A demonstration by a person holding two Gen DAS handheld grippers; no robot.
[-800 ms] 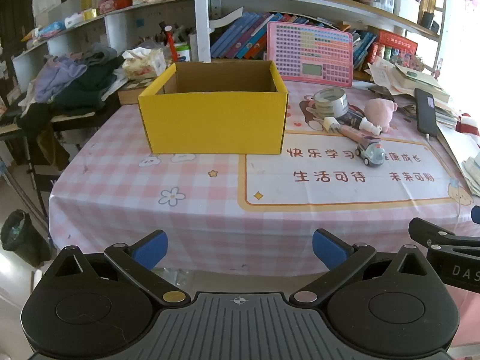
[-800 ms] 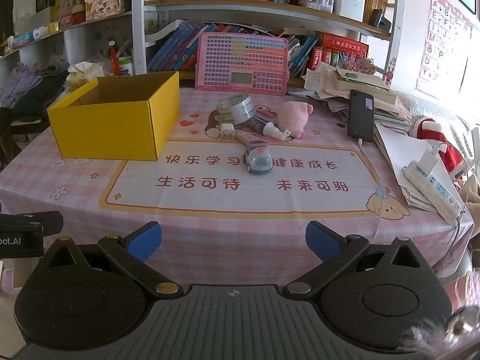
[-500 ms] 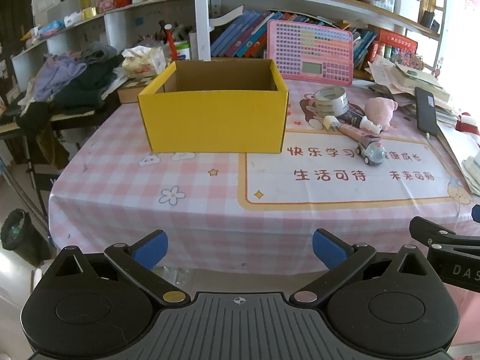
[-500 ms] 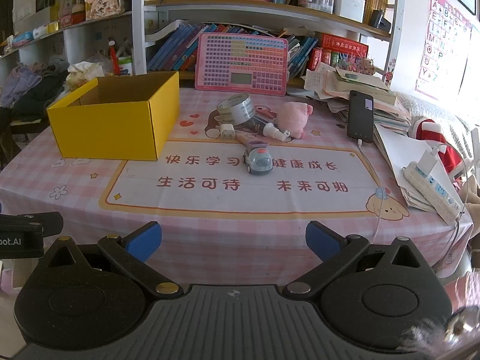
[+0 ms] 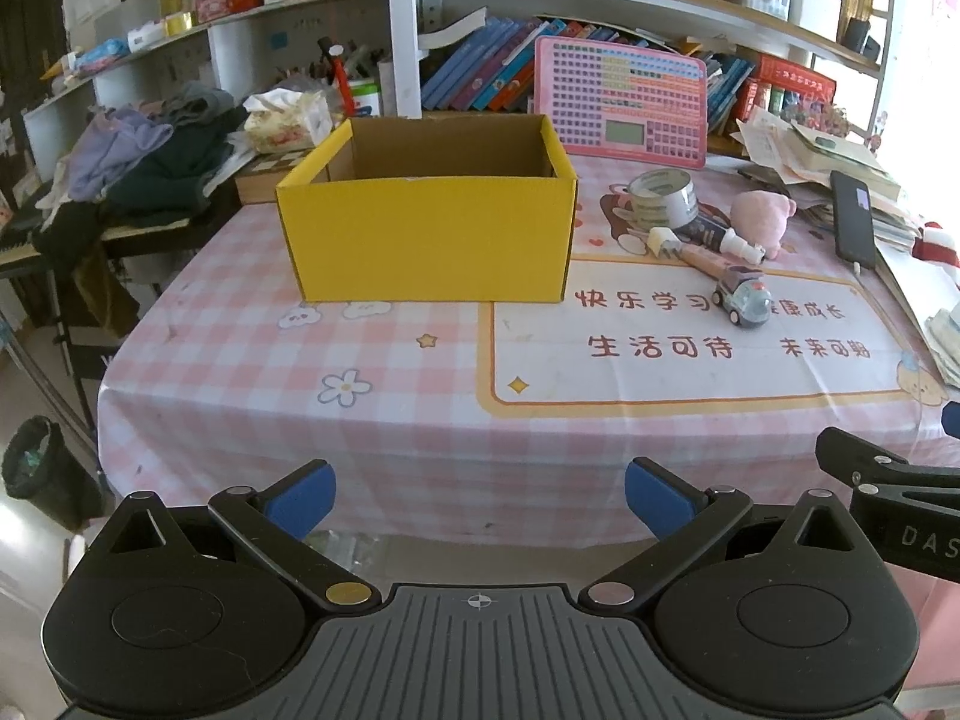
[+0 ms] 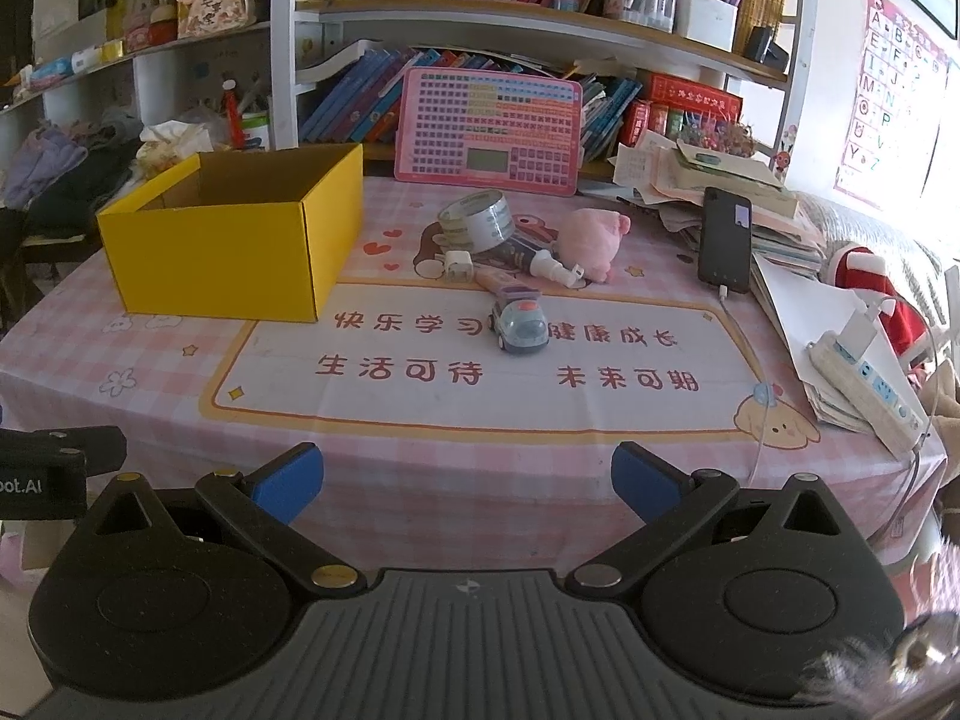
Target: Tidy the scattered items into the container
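Observation:
An open yellow cardboard box (image 5: 432, 234) (image 6: 222, 252) stands on the pink checked tablecloth, its inside showing nothing. To its right lie a roll of clear tape (image 5: 663, 198) (image 6: 477, 222), a white charger plug (image 6: 457, 267), a small spray bottle (image 6: 549, 264), a pink plush pig (image 5: 761, 219) (image 6: 591, 240) and a grey-blue toy car (image 5: 743, 300) (image 6: 521, 324). My left gripper (image 5: 480, 495) hangs open before the table's near edge, in front of the box. My right gripper (image 6: 467, 480) is open too, near the front edge, facing the toy car. Neither holds anything.
A pink toy keyboard (image 6: 489, 126) leans against the bookshelf behind. A black phone (image 6: 725, 240) on a cable, paper stacks and a power strip (image 6: 864, 387) crowd the right side. Clothes (image 5: 138, 162) pile at the left, with a black bin (image 5: 42, 468) on the floor.

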